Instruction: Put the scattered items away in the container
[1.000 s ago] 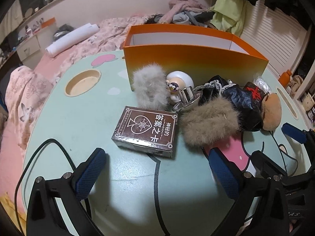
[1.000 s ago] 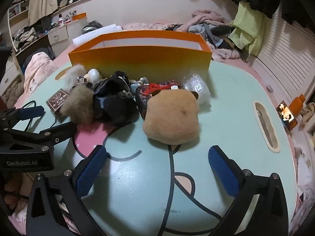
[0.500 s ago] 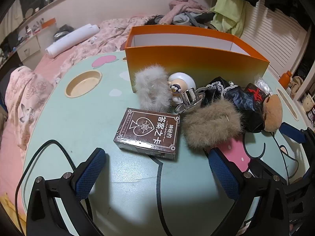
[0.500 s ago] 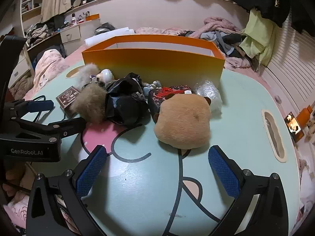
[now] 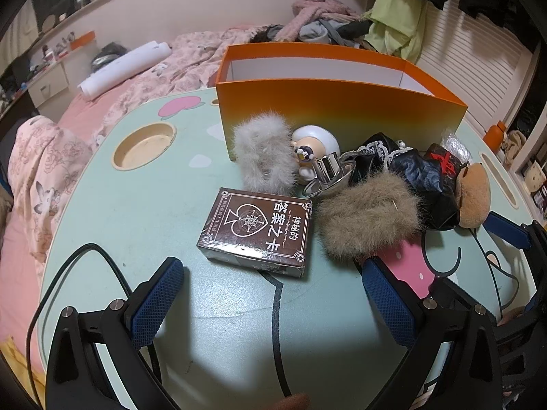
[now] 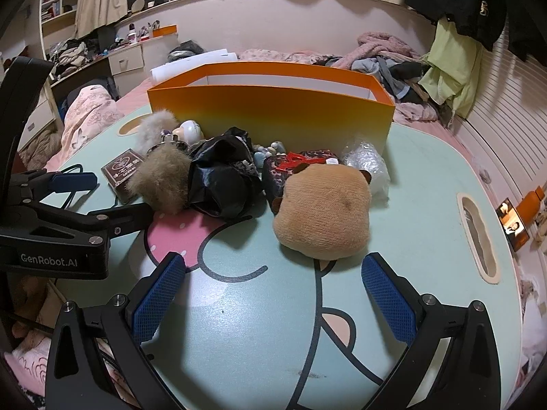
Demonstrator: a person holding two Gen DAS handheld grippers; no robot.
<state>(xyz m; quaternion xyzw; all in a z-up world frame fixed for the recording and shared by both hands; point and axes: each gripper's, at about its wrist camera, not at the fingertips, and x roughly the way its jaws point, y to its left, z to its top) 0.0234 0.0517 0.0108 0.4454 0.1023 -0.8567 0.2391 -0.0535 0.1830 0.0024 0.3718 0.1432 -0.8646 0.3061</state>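
An orange box (image 5: pixel 338 109) (image 6: pixel 273 112) stands open-topped at the back of the mint table (image 5: pixel 136 205). In front of it lie a brown card box (image 5: pixel 259 227) (image 6: pixel 121 167), a grey fur clip (image 5: pixel 263 155), a tan fur clip (image 5: pixel 365 217) (image 6: pixel 160 179), a white figurine (image 5: pixel 312 148), a chrome piece (image 5: pixel 328 176), a black crumpled bag (image 5: pixel 424 177) (image 6: pixel 222 174) and a tan plush (image 6: pixel 324 210) (image 5: pixel 473 193). My left gripper (image 5: pixel 270 302) is open just short of the card box. My right gripper (image 6: pixel 273 302) is open just short of the plush.
A red patterned pouch (image 6: pixel 297 167) and a clear wrapped bundle (image 6: pixel 367 164) lie against the box. Cup recesses (image 5: pixel 143 145) (image 6: pixel 477 235) are sunk into the table. A black cable (image 5: pixel 61 273) loops at the left. A pink bed (image 5: pixel 130 78) with clothes lies behind.
Both grippers have drawn slightly nearer to the pile; the card box and the plush sit closer to the open fingers. No item has moved.
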